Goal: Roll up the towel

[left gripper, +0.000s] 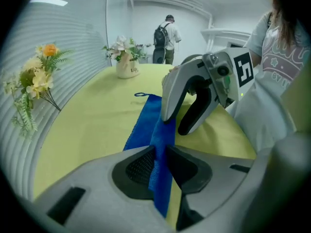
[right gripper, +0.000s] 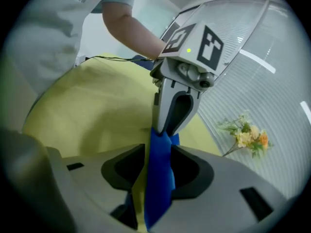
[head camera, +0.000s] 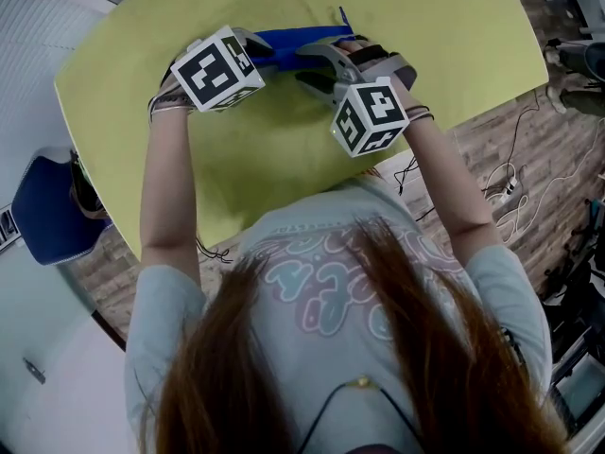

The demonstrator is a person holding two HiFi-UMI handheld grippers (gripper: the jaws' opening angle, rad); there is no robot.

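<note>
Blue towel, 1 pc, on yellow tbl, strip lying 9–3 o'clock: L gripper jaws narrow, pinching its 9 o'clock end; R gripper jaws part-open, 3 o'clock end loose betw. pads.

Left forearm and right forearm reach forward side by side, bare from the short sleeves down. Left gripper: jaws nearly together, both pads pressed on a fold of the blue towel that runs up between them. Right gripper: jaws partly apart; the towel passes between them, with a slight gap beside one pad. Each gripper's tips lie just ahead of the other's jaws, on the same strip of cloth.
</note>
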